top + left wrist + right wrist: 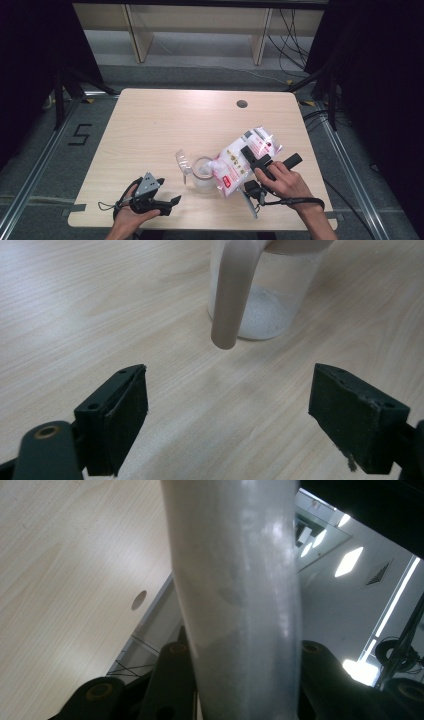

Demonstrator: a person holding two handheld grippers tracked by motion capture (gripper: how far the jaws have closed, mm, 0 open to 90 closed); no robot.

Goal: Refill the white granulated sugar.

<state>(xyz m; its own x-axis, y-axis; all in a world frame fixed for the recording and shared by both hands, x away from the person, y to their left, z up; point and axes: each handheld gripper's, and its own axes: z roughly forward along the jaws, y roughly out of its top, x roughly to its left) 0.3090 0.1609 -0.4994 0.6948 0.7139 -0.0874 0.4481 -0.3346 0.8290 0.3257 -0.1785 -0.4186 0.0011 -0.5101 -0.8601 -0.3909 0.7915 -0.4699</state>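
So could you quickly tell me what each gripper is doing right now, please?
Left gripper: open, holding nothing, aimed at the clear pitcher.
Right gripper: shut on the white bag, tilted over the pitcher.

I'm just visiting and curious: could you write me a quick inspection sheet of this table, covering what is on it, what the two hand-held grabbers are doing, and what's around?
Surface: light wooden table with a round hole near the far edge.
Job's things: clear jug with white grains at its bottom; white bag tipped over the jug.
Clutter: crumpled clear plastic scrap beside the jug.
Grippers: left gripper open, holding nothing, facing the jug; right gripper shut on the bag.
Cables: one trails from each gripper; more on the floor at far right.
Surroundings: wooden furniture legs behind, dark curtains at both sides.
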